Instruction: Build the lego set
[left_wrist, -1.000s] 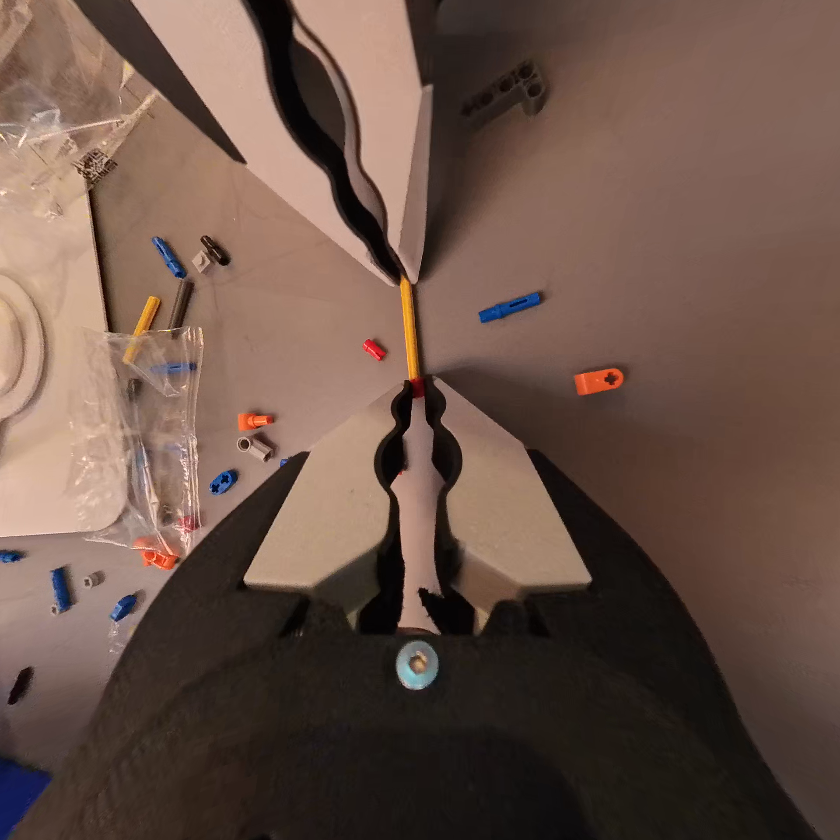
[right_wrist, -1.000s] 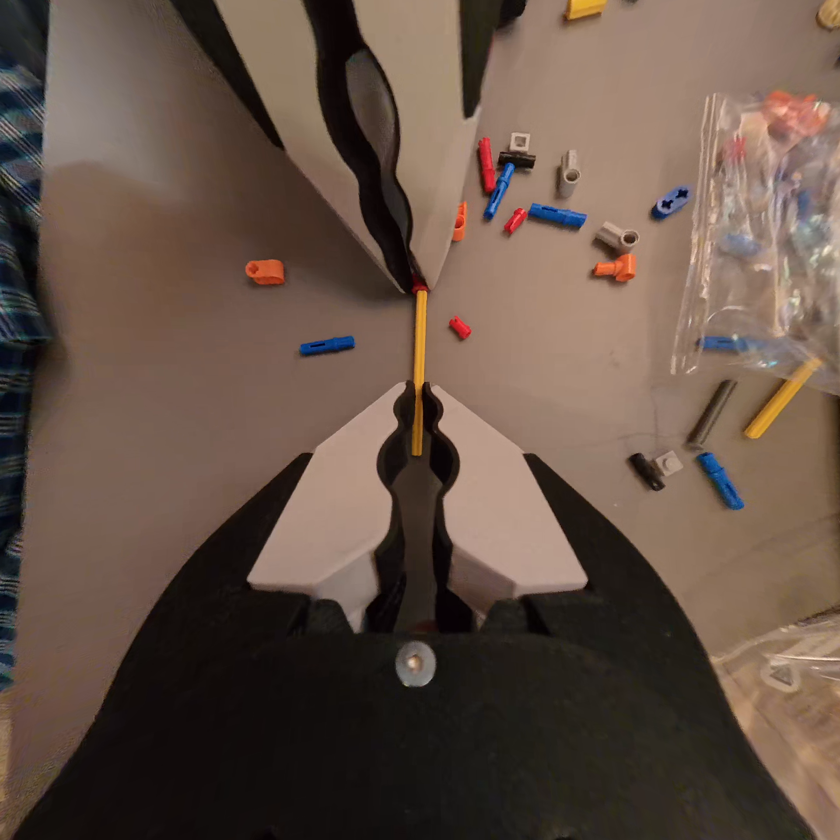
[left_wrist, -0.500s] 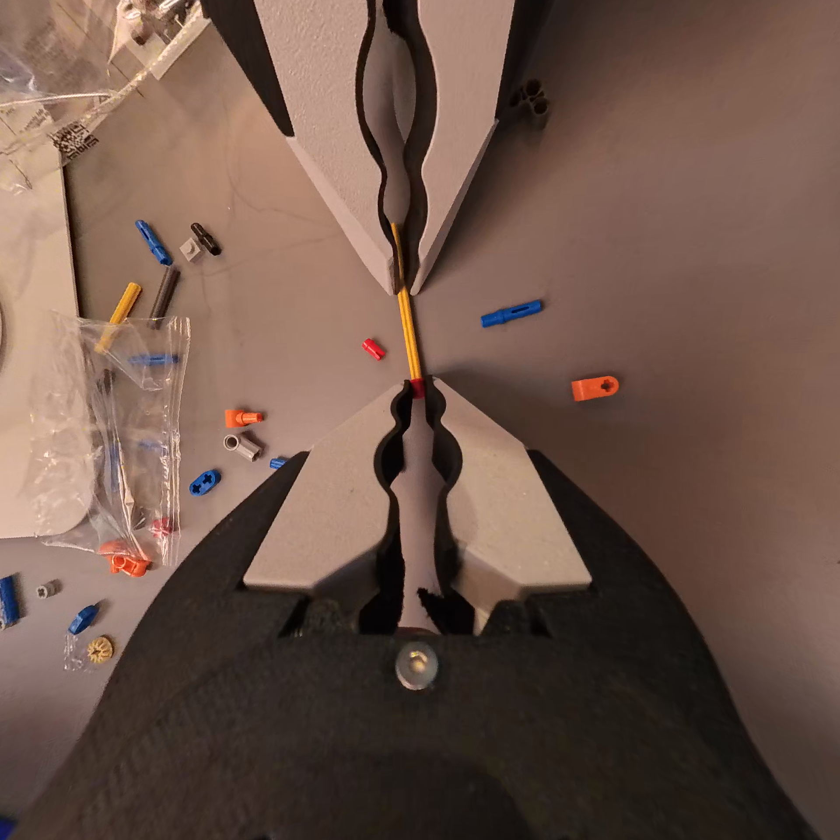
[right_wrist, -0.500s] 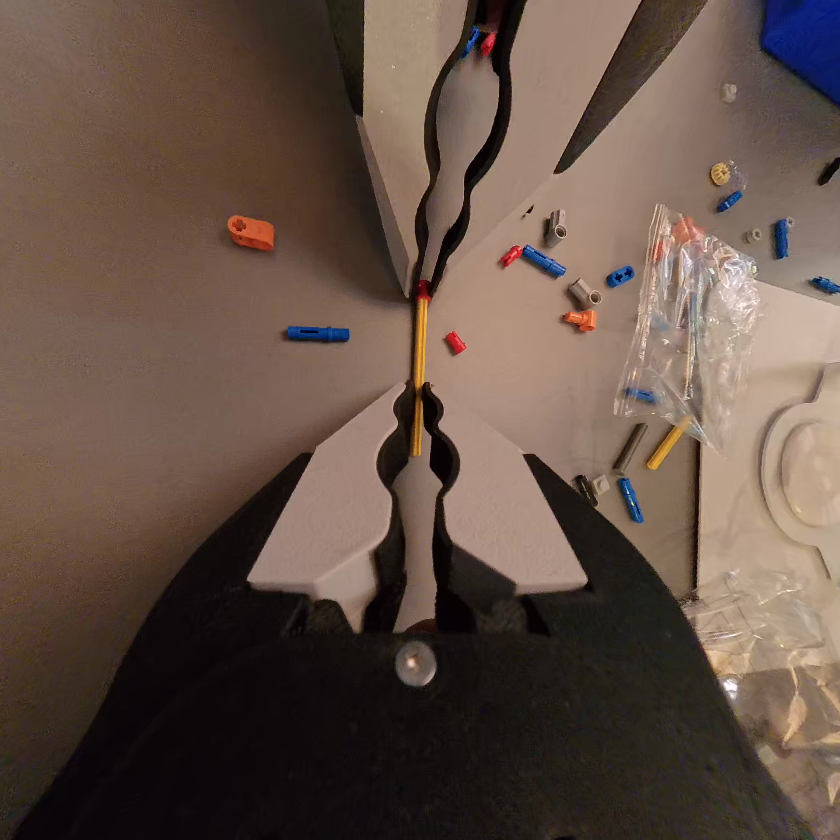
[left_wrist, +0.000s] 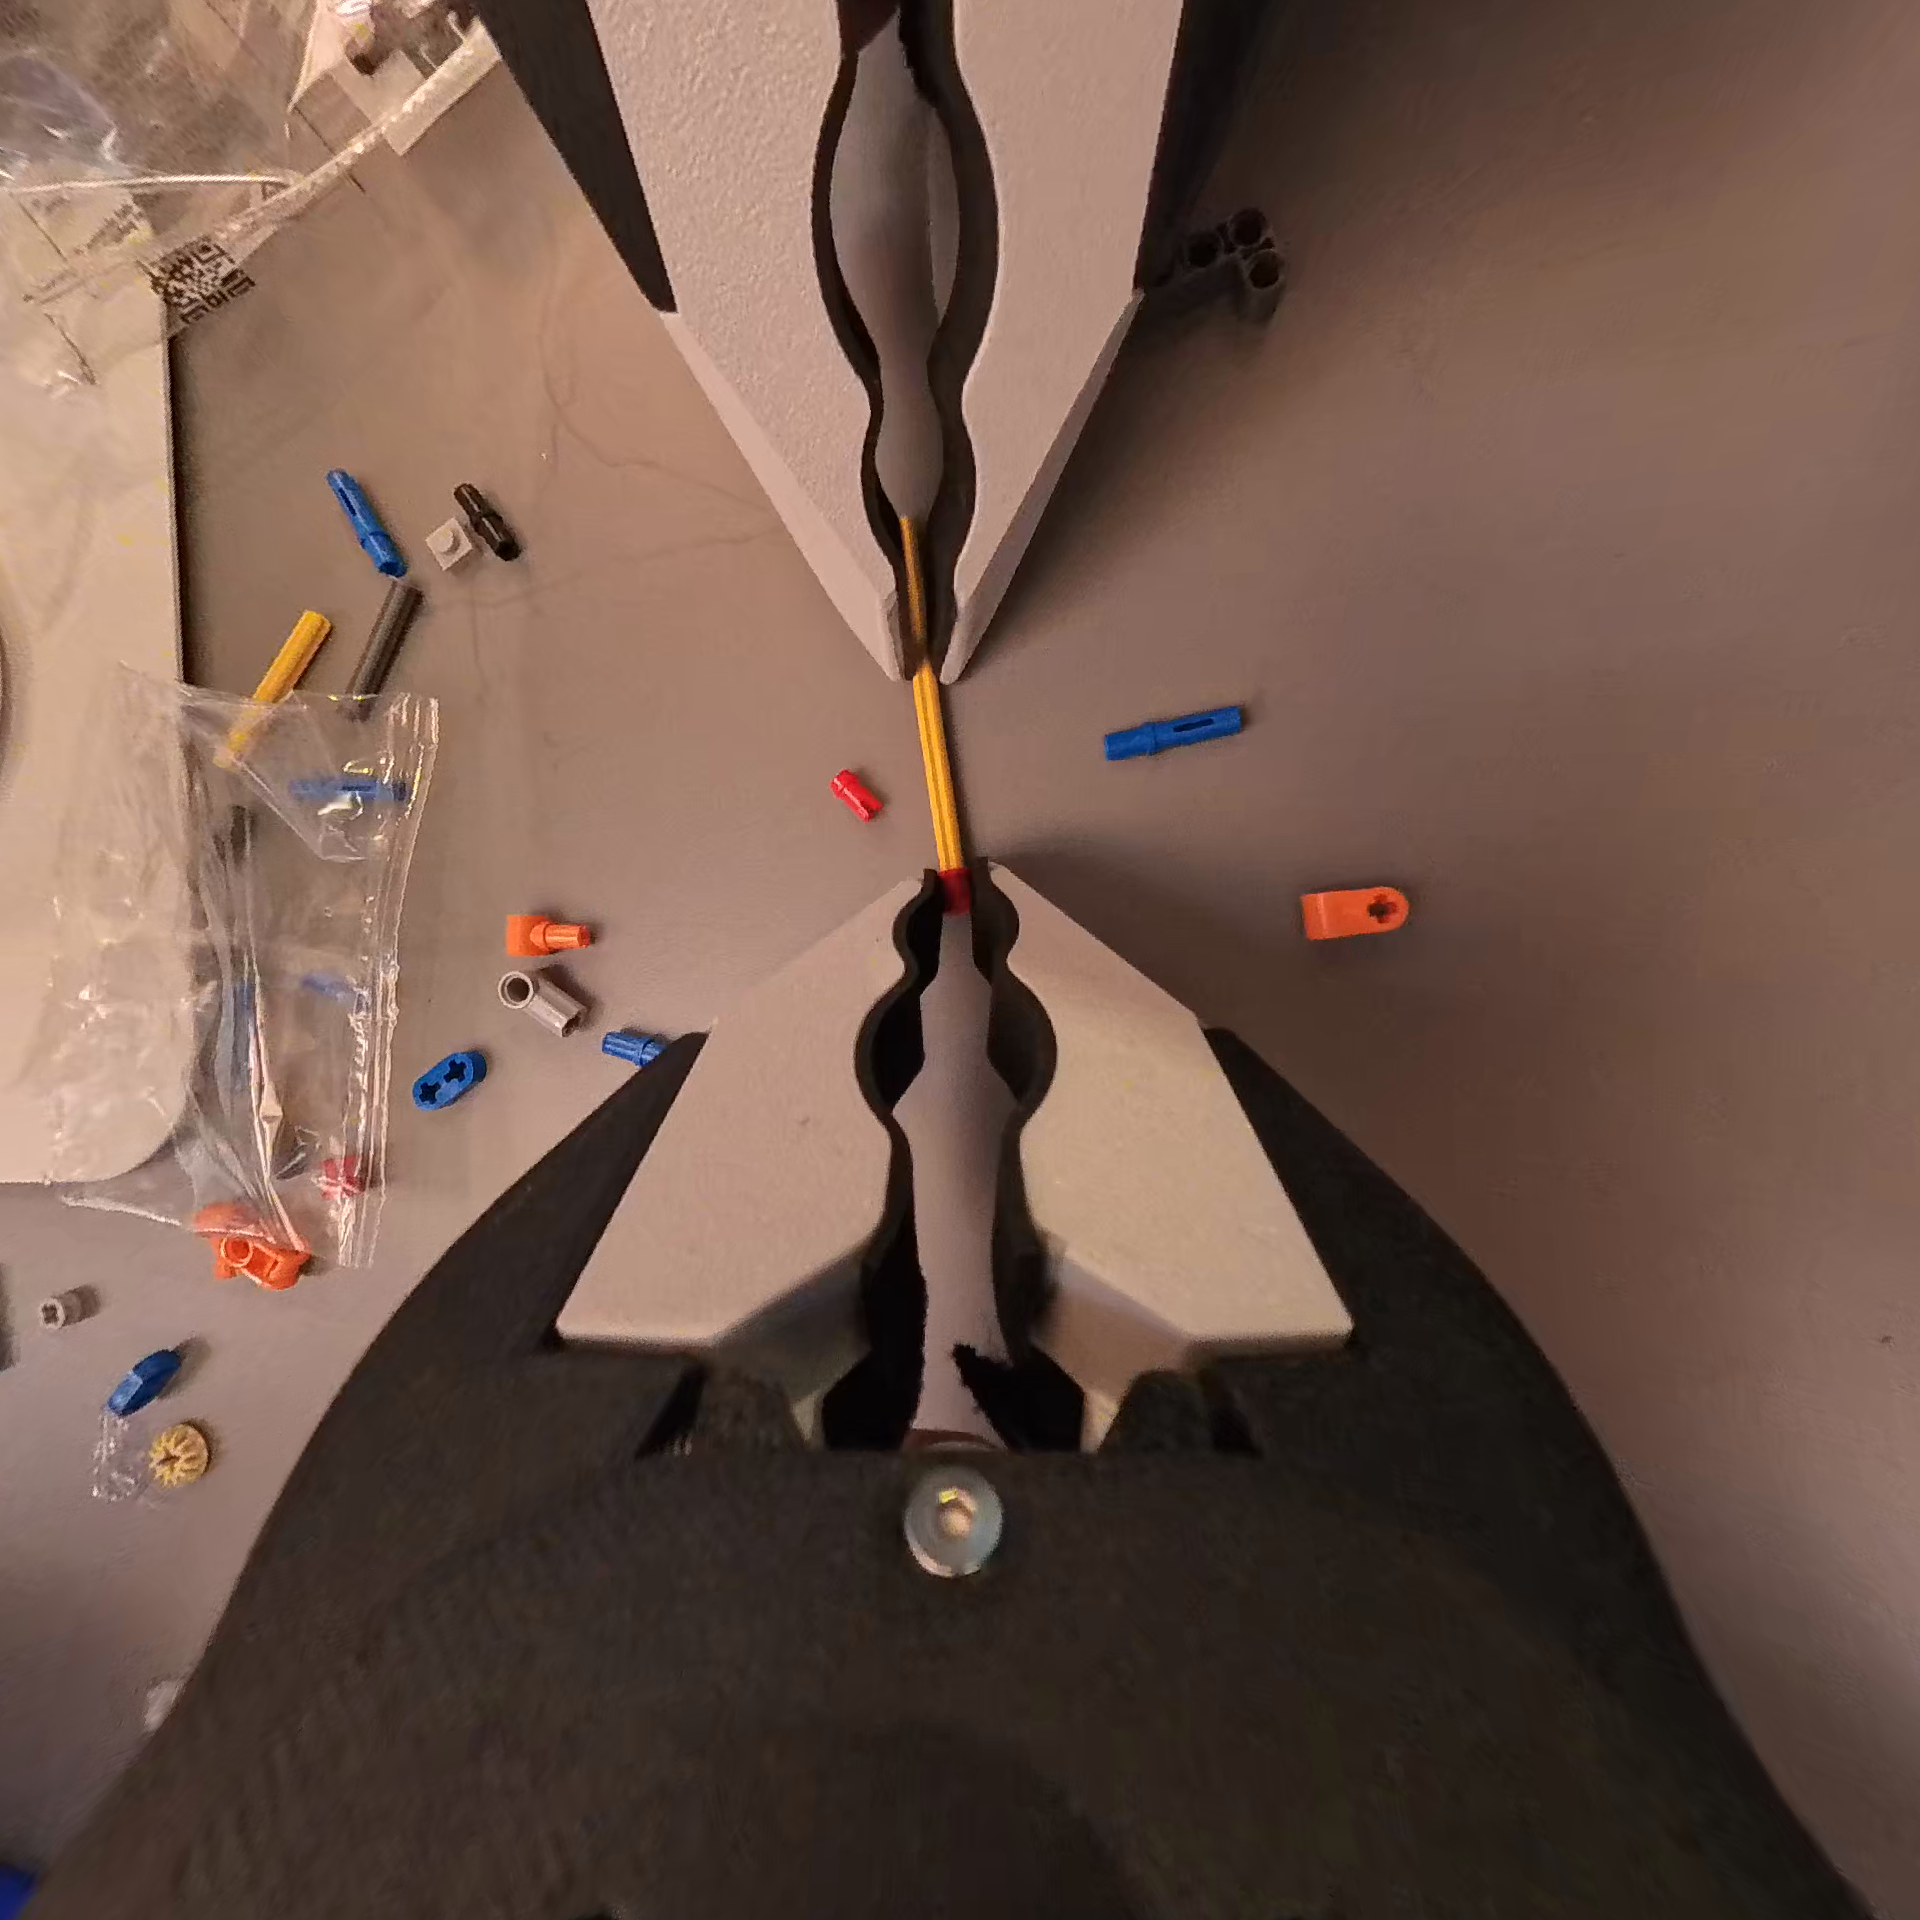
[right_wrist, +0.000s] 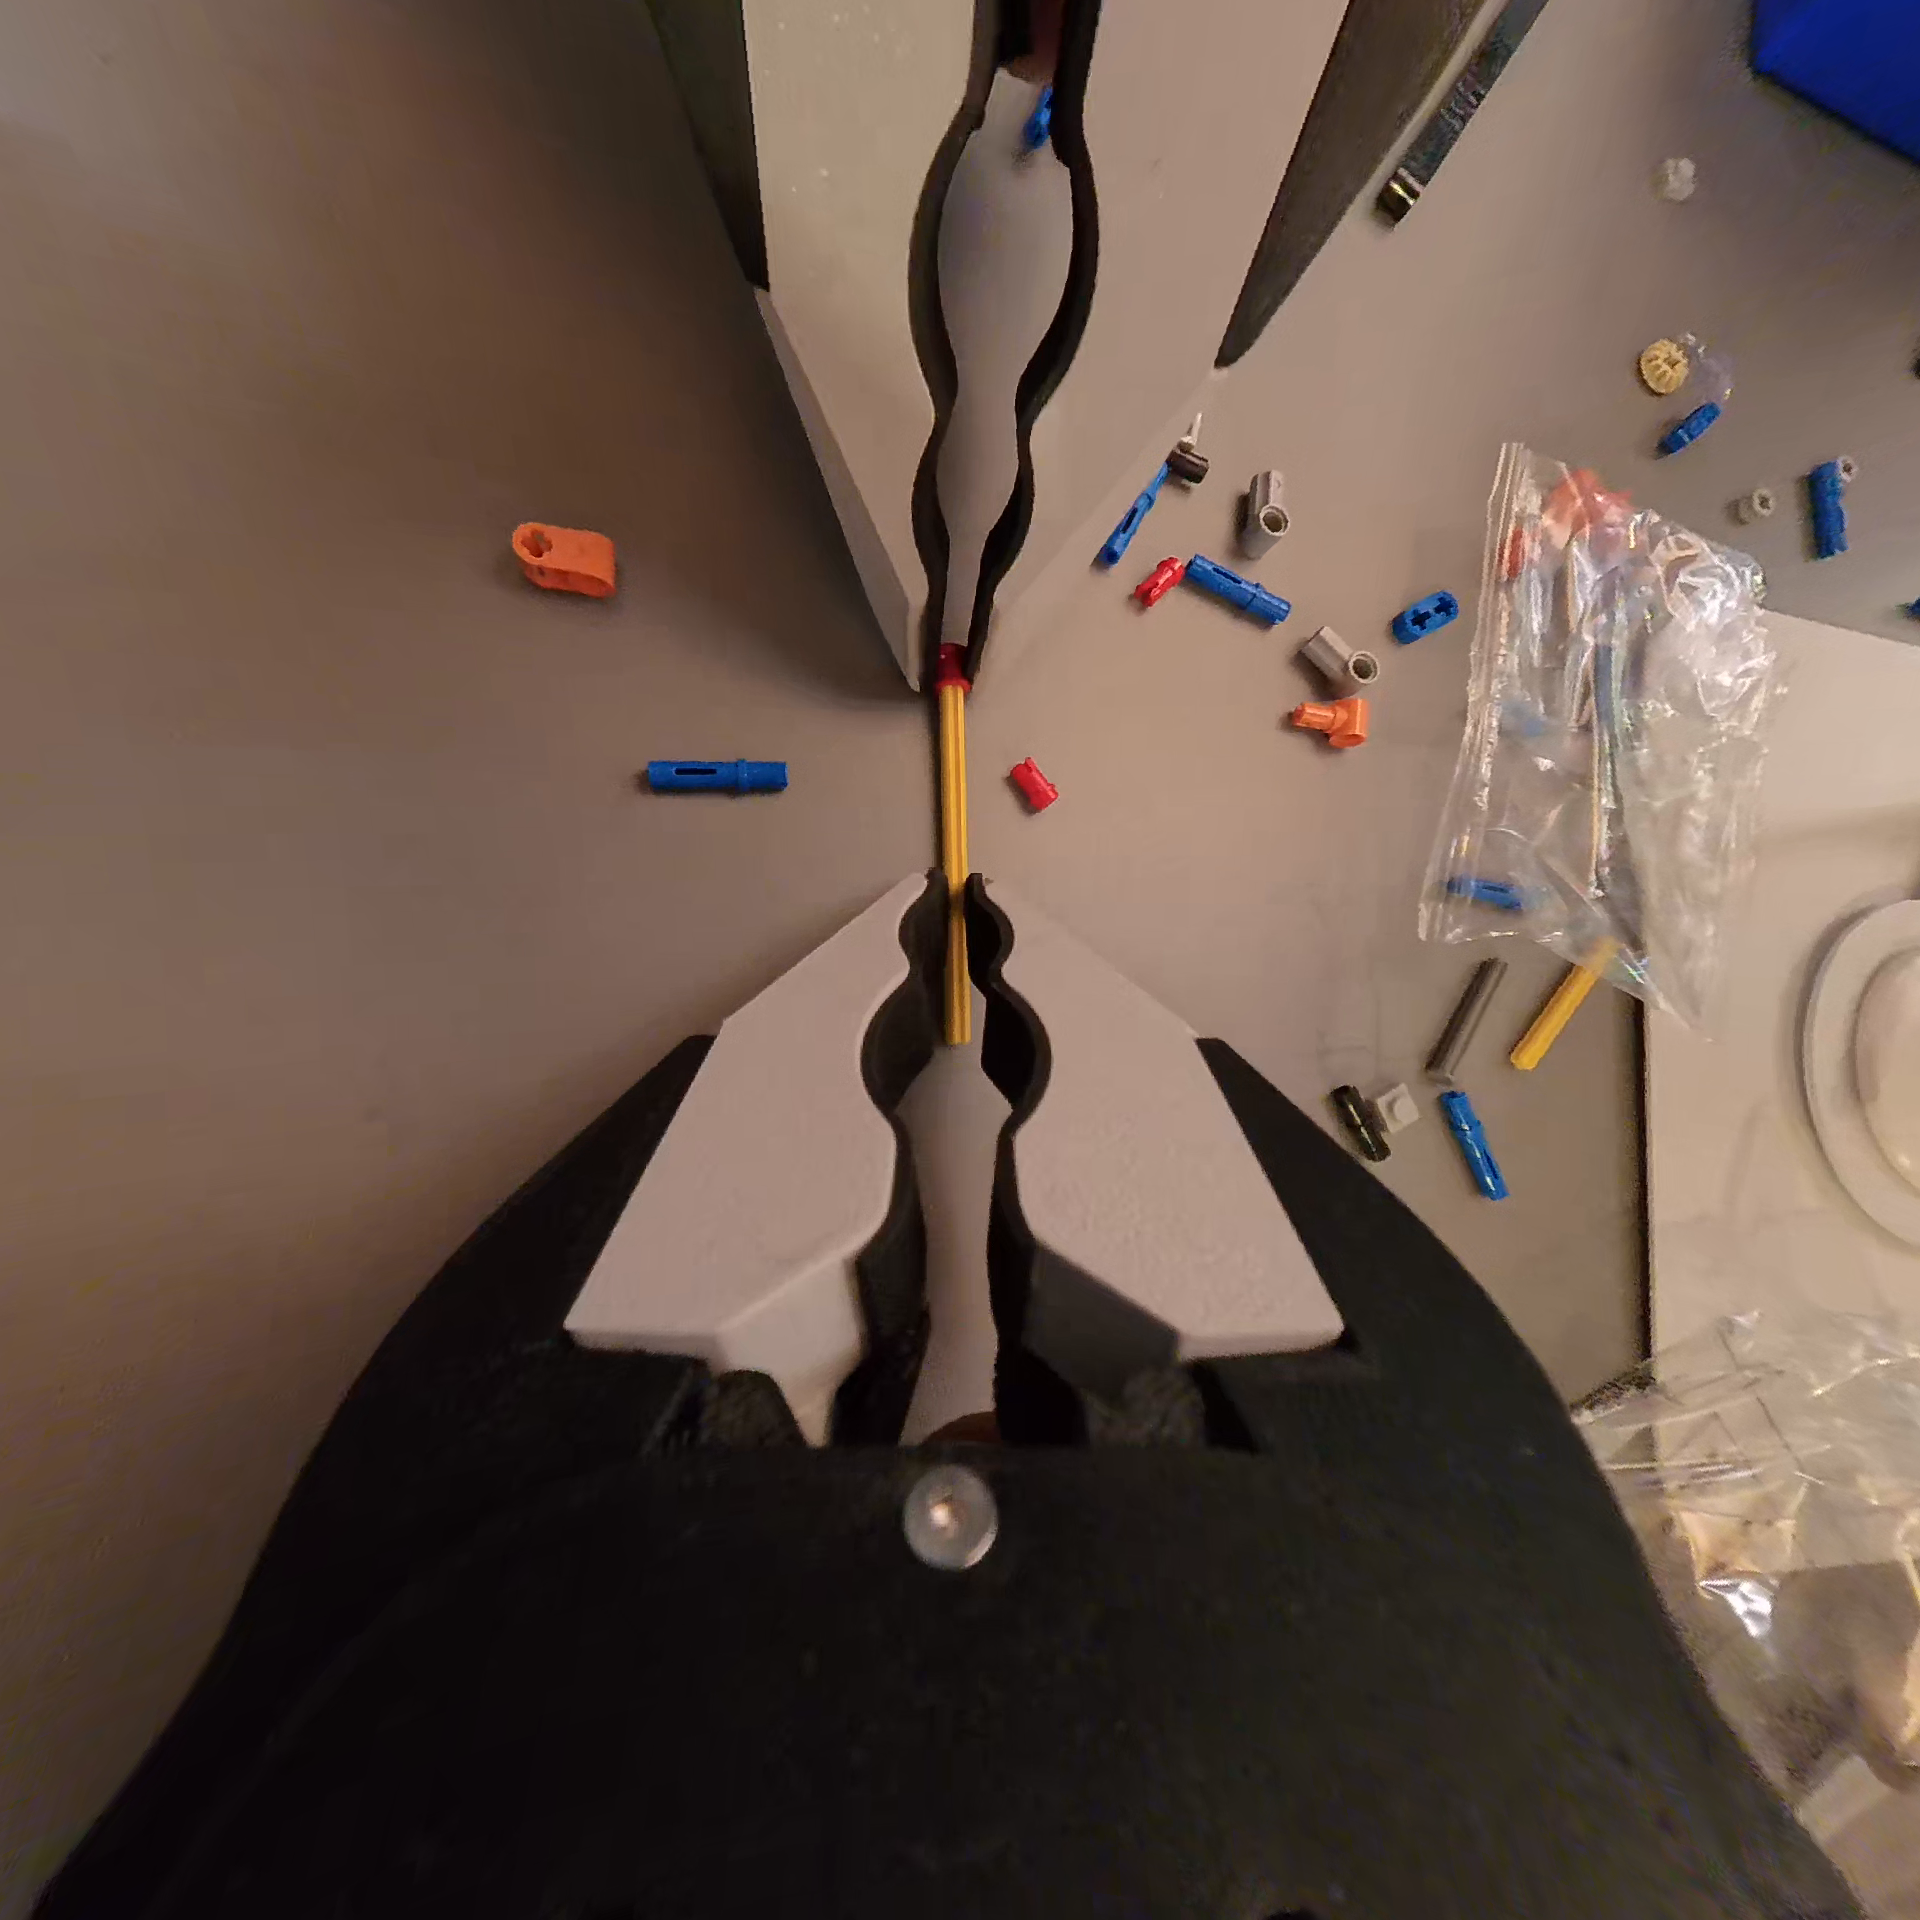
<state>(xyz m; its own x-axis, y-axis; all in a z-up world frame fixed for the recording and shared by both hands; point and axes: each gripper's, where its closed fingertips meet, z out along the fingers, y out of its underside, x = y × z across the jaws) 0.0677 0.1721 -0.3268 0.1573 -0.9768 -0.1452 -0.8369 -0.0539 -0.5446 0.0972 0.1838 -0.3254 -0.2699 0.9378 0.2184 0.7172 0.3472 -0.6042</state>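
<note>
A thin yellow axle (left_wrist: 937, 769) spans the gap between my two grippers, above the grey table. My left gripper (left_wrist: 954, 883) is shut on a small red bush (left_wrist: 954, 891) at the axle's near end. My right gripper (right_wrist: 956, 888) is shut on the axle's other end (right_wrist: 954, 977). In the right wrist view the left gripper (right_wrist: 948, 665) faces me with the red bush (right_wrist: 950, 665) at its tip. In the left wrist view the right gripper (left_wrist: 921, 665) faces me, tip to tip. The two grippers are nearly in line.
Loose pieces lie on the table: a red pin (left_wrist: 856, 795), a blue pin (left_wrist: 1172, 734), an orange connector (left_wrist: 1353, 914), grey, blue and orange bits (left_wrist: 540, 997). A clear bag of parts (left_wrist: 281, 935), a grey angled beam (left_wrist: 1231, 260) and a pale tray (right_wrist: 1870, 1039) lie around. Left and right tips are no more than a few centimetres apart.
Both grippers have swung round to face each other straight on, still holding the axle between them. The table background has shifted in both views; the bag and tray now show at the right view's right.
</note>
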